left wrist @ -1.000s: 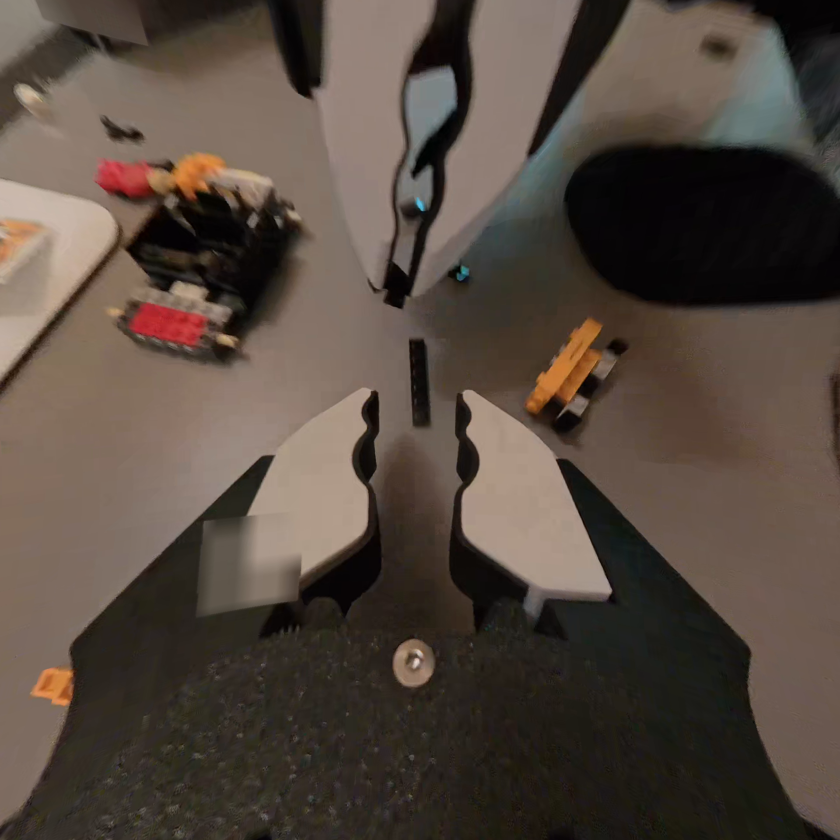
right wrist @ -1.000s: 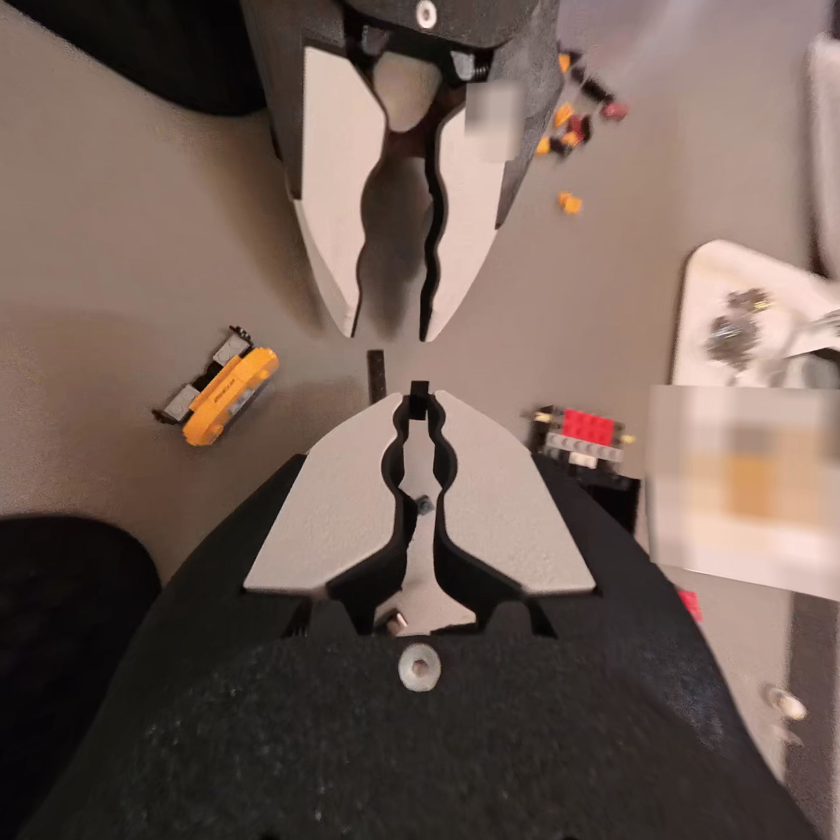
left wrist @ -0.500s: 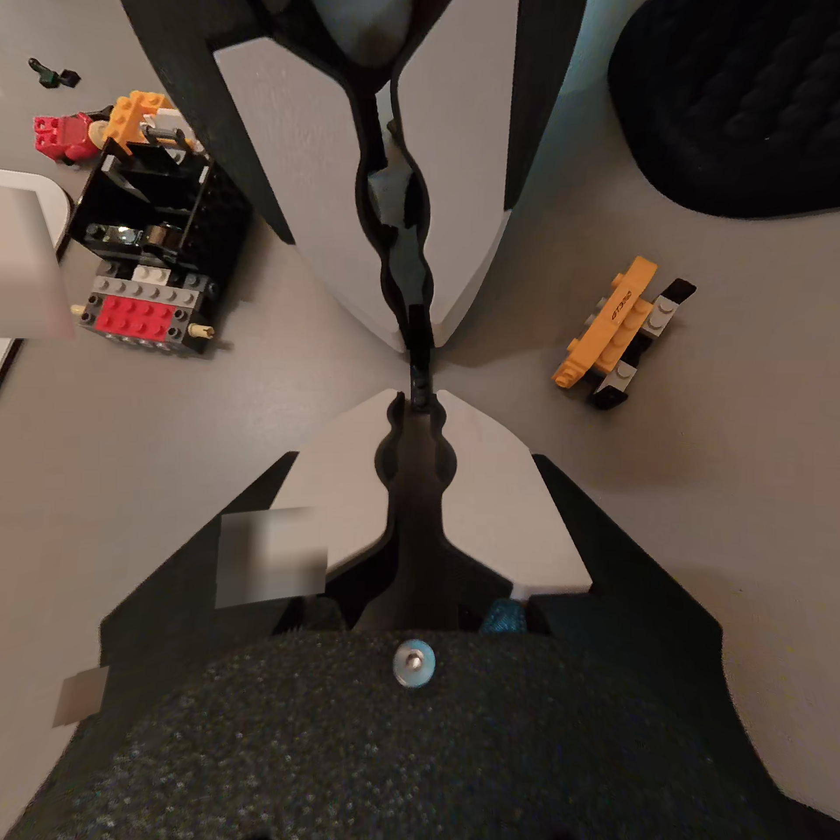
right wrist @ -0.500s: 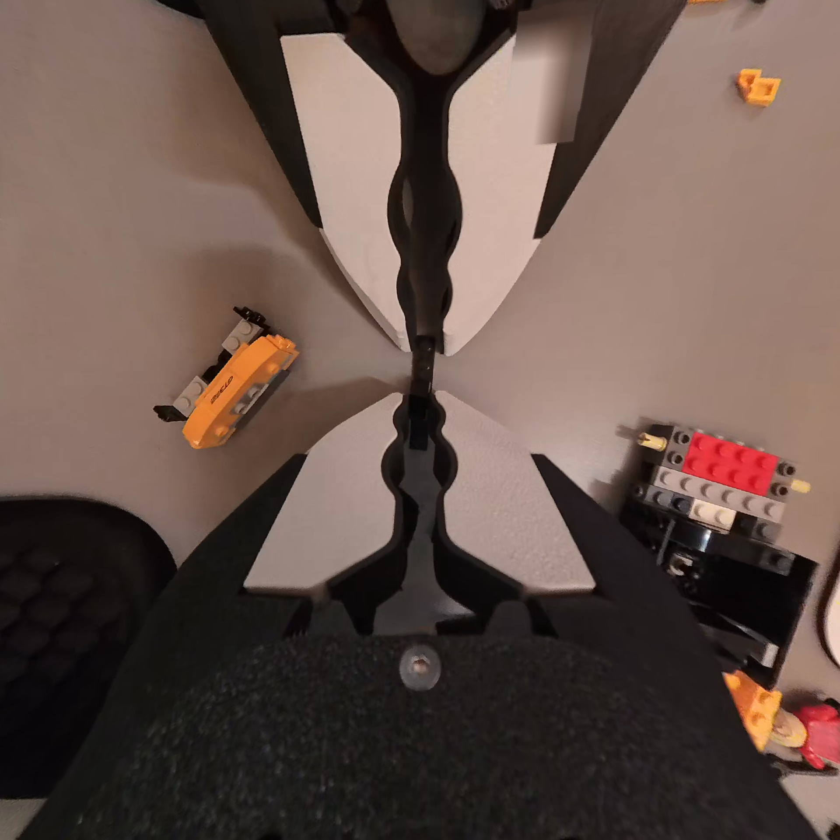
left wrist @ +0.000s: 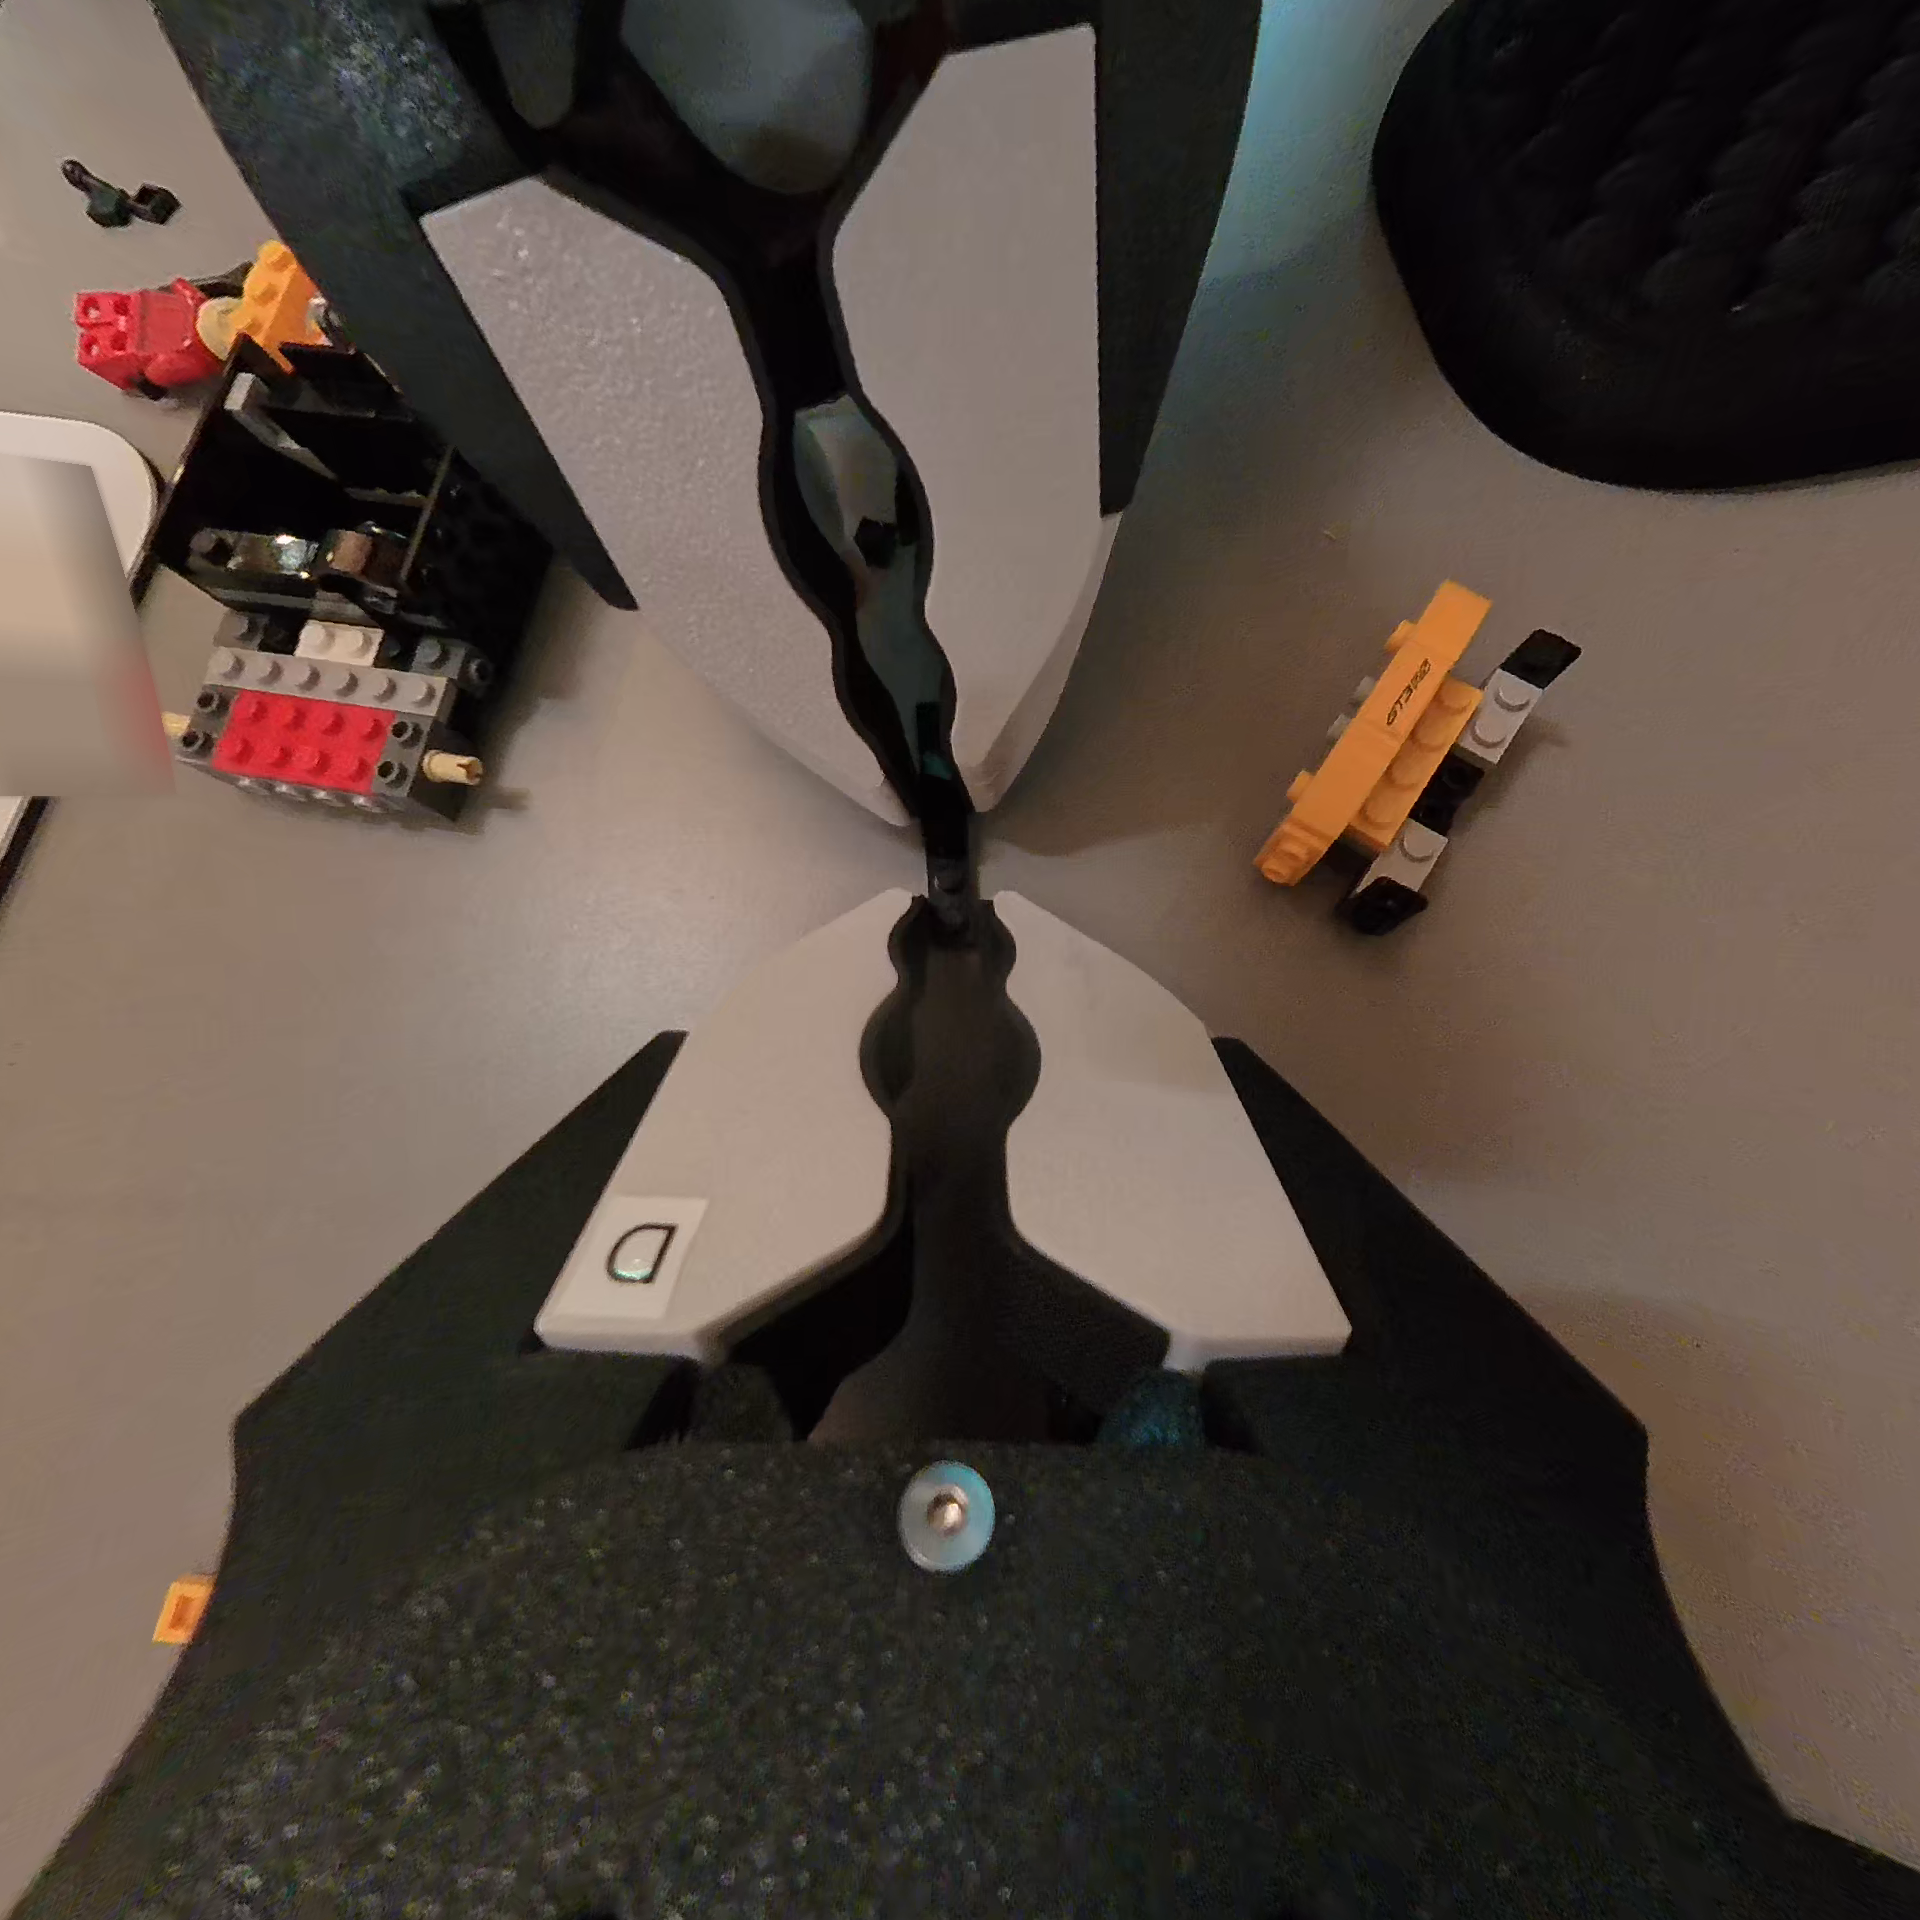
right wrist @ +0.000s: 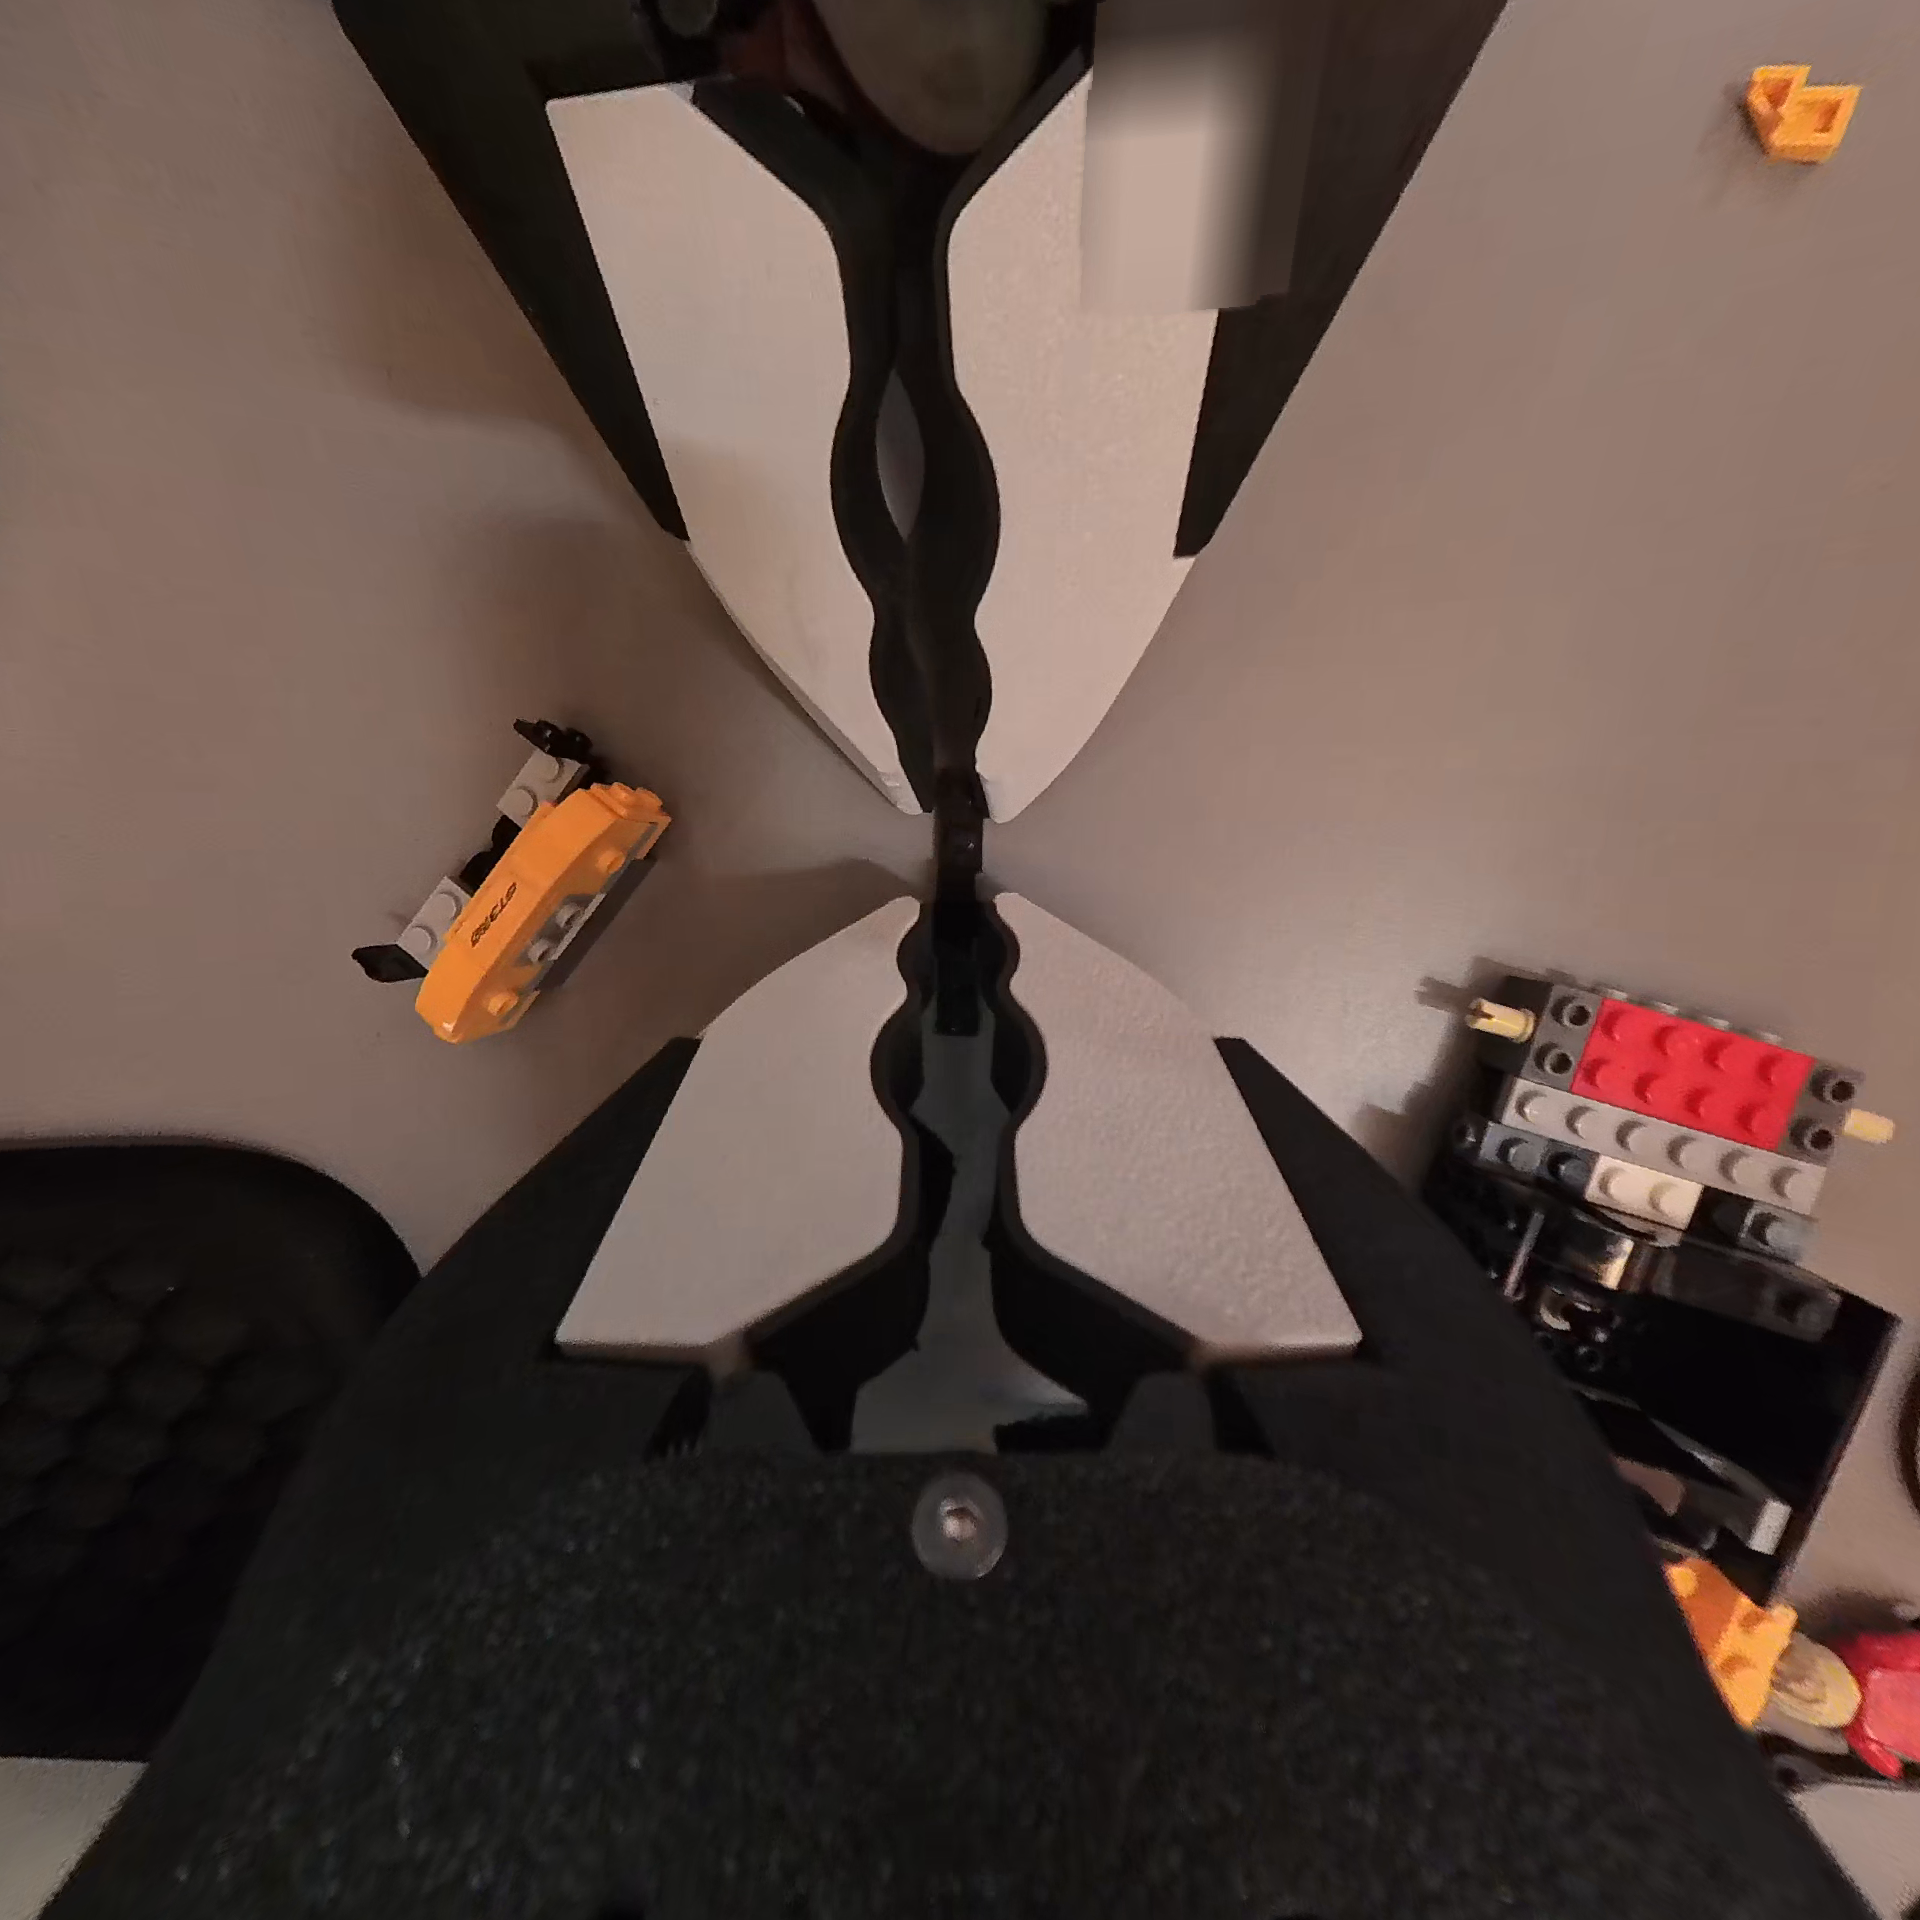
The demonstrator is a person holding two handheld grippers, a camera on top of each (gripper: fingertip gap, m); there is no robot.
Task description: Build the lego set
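Both grippers pinching one thin black lego strip, tip to tip, above the grey counter point(left wrist: 312, 1039)

I have the left gripper point(left wrist: 951, 909) pressed together on the near end of the black lego strip point(left wrist: 948, 868) and the right gripper point(right wrist: 961, 904) clamped on the opposite end – the strip bridges the small gap between their tips. The orange lego piece point(left wrist: 1403, 748) lies well apart on the counter to one side; the black build with the red brick point(left wrist: 312, 644) sits on the other side, with a small red and orange assembly point(left wrist: 177, 322) just behind it
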